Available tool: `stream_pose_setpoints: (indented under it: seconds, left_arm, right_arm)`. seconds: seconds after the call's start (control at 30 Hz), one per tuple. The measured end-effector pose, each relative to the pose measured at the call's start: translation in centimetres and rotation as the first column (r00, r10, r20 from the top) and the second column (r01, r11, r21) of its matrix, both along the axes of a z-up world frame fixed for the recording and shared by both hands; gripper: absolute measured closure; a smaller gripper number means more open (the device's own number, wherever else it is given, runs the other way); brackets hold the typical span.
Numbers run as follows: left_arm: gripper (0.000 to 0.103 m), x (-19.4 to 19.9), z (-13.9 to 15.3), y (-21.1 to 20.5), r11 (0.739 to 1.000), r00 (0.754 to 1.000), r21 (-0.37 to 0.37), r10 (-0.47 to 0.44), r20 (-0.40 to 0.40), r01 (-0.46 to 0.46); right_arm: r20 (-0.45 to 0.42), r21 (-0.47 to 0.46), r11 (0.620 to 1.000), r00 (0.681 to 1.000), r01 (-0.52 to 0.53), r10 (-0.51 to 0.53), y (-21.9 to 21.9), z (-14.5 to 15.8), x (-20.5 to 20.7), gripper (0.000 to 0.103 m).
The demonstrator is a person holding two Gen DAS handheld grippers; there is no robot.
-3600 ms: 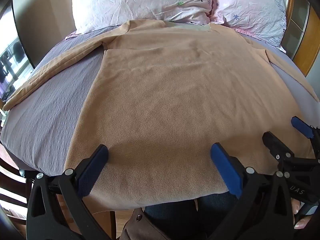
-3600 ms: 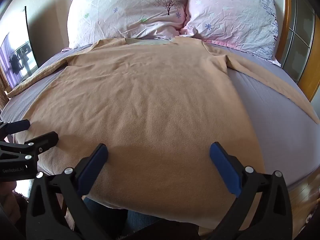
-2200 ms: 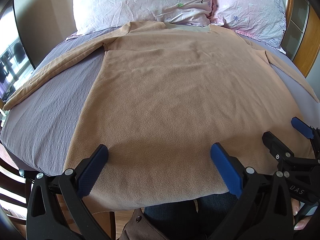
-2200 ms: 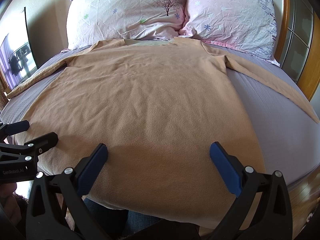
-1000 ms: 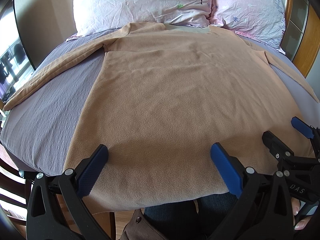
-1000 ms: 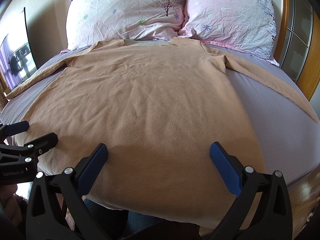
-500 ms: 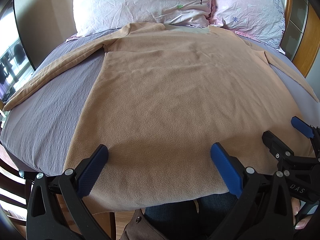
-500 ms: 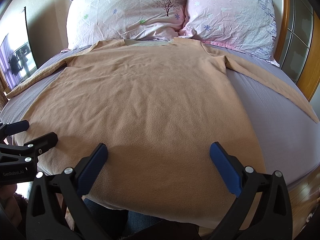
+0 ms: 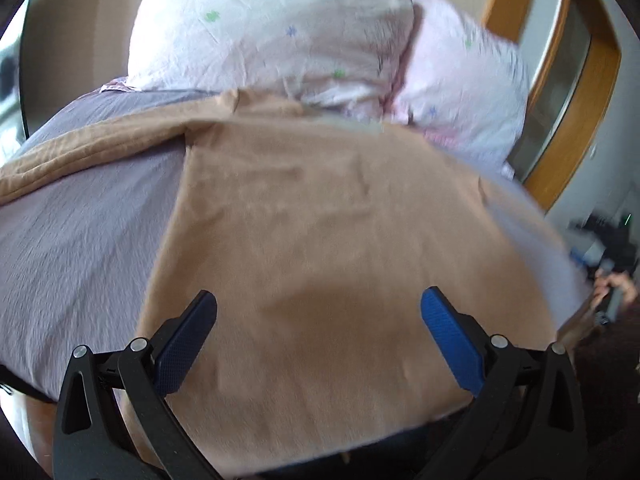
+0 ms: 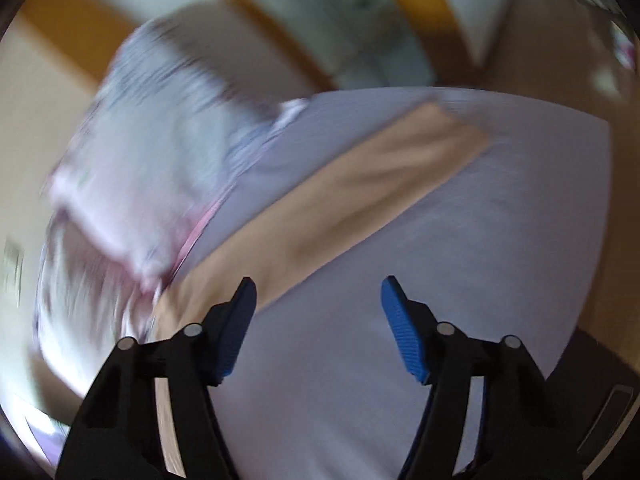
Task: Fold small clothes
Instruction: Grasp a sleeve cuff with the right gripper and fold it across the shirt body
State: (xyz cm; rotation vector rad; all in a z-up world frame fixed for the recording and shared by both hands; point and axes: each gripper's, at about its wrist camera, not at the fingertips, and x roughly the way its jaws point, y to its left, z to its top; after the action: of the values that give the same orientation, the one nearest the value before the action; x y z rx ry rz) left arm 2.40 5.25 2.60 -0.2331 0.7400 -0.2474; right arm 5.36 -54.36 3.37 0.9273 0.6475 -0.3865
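A tan long-sleeved shirt (image 9: 320, 240) lies flat on the lavender bed sheet (image 9: 80, 240), collar toward the pillows. My left gripper (image 9: 318, 312) is open and empty above the shirt's lower hem. My right gripper (image 10: 318, 296) is open and empty, hovering over the sheet beside the shirt's right sleeve (image 10: 360, 196), which stretches out toward its cuff. The right wrist view is blurred by motion.
Two floral pillows (image 9: 280, 40) lean at the head of the bed, also shown in the right wrist view (image 10: 160, 140). A wooden-framed window or door (image 9: 568, 92) stands at the right. The person's hand (image 9: 612, 284) shows at the right edge.
Both grippers have moved fast. The right one swung from the hem to the right sleeve and left the left wrist view. The left one moved closer over the shirt's body.
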Motion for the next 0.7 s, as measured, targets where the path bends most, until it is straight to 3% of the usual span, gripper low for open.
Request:
stream_pose_setpoints:
  seconds: [0.13, 0.3, 0.33, 0.37, 0.4, 0.5, 0.6, 0.67, 0.7]
  left_arm:
    - [0.001, 2.5, 0.9, 2.5, 0.998, 0.997, 0.003, 0.066, 0.049, -0.067]
    - [0.001, 4.0, 1.4, 6.1, 0.99, 0.99, -0.053, 0.131, 0.058, -0.128]
    - [0.001, 4.7, 1.6, 7.1, 0.987, 0.986, -0.047, 0.157, 0.058, -0.155]
    - [0.001, 4.2, 1.7, 7.7, 0.984, 0.983, -0.046, 0.175, 0.062, -0.172]
    - [0.001, 4.5, 1.8, 8.6, 0.98, 0.978, -0.047, 0.198, 0.065, -0.195]
    - [0.001, 4.1, 2.0, 11.5, 0.966, 0.967, -0.091, 0.248, 0.064, -0.242]
    - [0.001, 4.1, 1.7, 15.3, 0.94, 0.948, -0.163, 0.313, 0.055, -0.301]
    - [0.001, 3.9, 1.3, 17.4, 0.915, 0.928, -0.182, 0.371, 0.038, -0.359]
    - [0.001, 3.8, 1.1, 18.4, 0.899, 0.915, -0.198, 0.404, 0.027, -0.391]
  right_arm:
    - [-0.053, 0.152, 0.979, 0.991, 0.133, -0.127, -5.2, -2.6, 1.2, 0.046]
    - [-0.028, 0.184, 0.962, 0.979, 0.202, -0.2, -6.7, -3.4, 2.5, 0.054]
    - [-0.025, 0.191, 0.958, 0.977, 0.213, -0.212, -7.2, -3.4, 2.9, 0.063]
    - [-0.029, 0.196, 0.952, 0.972, 0.235, -0.234, -7.7, -3.8, 3.0, 0.084]
    - [-0.039, 0.198, 0.948, 0.968, 0.25, -0.247, -8.2, -4.0, 3.0, 0.095]
    - [-0.033, 0.135, 0.957, 0.966, 0.257, -0.255, -8.1, -2.9, 4.2, 0.099]
    - [0.101, -0.036, 0.991, 0.987, 0.126, -0.121, -3.6, 2.9, 7.4, 0.1]
    - [0.183, -0.123, 0.992, 0.981, -0.033, 0.055, 1.4, 6.6, 10.4, 0.1]
    - [0.212, -0.174, 0.974, 0.961, -0.143, 0.179, 5.2, 8.5, 12.4, 0.1]
